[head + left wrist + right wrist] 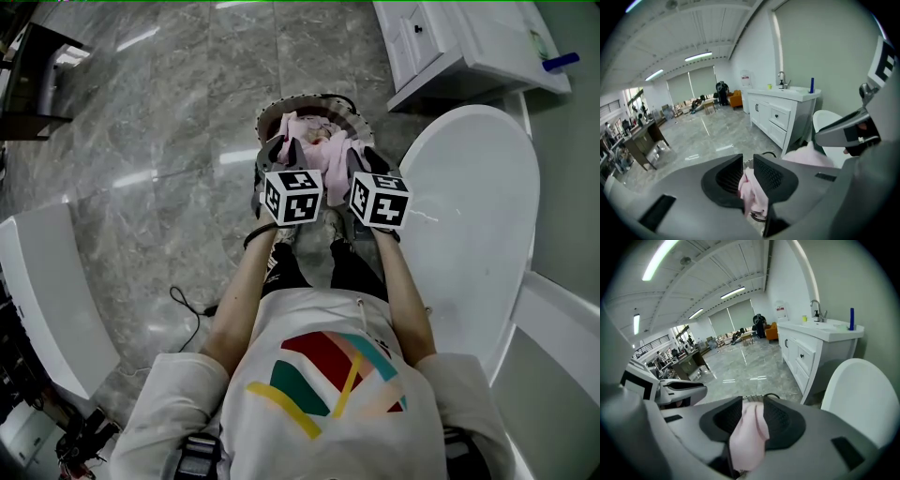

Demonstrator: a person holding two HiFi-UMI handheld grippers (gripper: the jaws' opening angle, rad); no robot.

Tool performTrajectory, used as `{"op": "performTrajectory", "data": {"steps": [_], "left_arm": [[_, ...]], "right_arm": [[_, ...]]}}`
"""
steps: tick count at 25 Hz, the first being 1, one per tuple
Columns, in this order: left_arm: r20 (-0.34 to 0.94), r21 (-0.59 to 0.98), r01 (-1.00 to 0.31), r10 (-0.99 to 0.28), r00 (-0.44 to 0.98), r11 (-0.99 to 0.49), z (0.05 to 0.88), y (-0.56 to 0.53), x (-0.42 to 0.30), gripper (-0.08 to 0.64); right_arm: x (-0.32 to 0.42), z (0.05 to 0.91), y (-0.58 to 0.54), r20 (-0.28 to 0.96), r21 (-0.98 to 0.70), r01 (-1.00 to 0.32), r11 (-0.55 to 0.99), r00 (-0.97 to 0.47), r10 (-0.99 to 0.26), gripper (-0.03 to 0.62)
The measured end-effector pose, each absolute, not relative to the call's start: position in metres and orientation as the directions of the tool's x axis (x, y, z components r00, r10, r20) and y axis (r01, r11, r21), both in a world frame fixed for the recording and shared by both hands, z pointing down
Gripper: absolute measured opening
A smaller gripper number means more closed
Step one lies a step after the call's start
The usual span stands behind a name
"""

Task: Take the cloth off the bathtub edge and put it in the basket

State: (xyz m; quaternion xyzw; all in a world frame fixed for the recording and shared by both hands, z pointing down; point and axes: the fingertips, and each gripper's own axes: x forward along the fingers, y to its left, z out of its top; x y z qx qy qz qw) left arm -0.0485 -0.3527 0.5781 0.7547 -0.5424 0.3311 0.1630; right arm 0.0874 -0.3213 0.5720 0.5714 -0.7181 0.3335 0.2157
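Head view: basket [278, 106] (pink cloth [311, 133] over it) beside bathtub [478, 178], near cabinet [433, 39]

The soft pink cloth [323, 159] looks matt and fleecy, with limp folds. The round basket [269, 112] shows a thin, wiry rim. The grey marble-patterned floor [169, 122] is polished and glossy, mirroring the lights. The white oval bathtub [478, 234] is smooth and shiny.

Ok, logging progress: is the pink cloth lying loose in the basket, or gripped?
Gripped. The pink cloth is pinched between the jaws of both the left gripper and right gripper, over the basket.
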Motion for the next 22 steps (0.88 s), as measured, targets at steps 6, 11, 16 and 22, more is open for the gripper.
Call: {"op": "performTrajectory", "data": {"steps": [6,11,16,22], "left_arm": [[0.676,-0.110,-0.927,-0.711,0.194,-0.358,0.572,-0.356,-0.053,0.057],[0.688,-0.102,-0.930,-0.700,0.190,-0.353,0.578,-0.343,-0.056,0.057],[0.690,-0.087,-0.937,-0.699,0.188,-0.338,0.576,-0.339,-0.059,0.057],[0.662,-0.070,-0.942,-0.722,0.202,-0.328,0.553,-0.352,-0.058,0.057]], "right_arm": [[0.083,0.566,-0.326,0.679,-0.202,-0.967,0.156,-0.253,-0.690,0.198],[0.080,0.572,-0.315,0.697,-0.195,-0.965,0.174,-0.261,-0.668,0.198],[0.074,0.574,-0.311,0.709,-0.184,-0.963,0.197,-0.269,-0.652,0.198],[0.068,0.558,-0.325,0.678,-0.178,-0.959,0.222,-0.283,-0.678,0.196]]}}
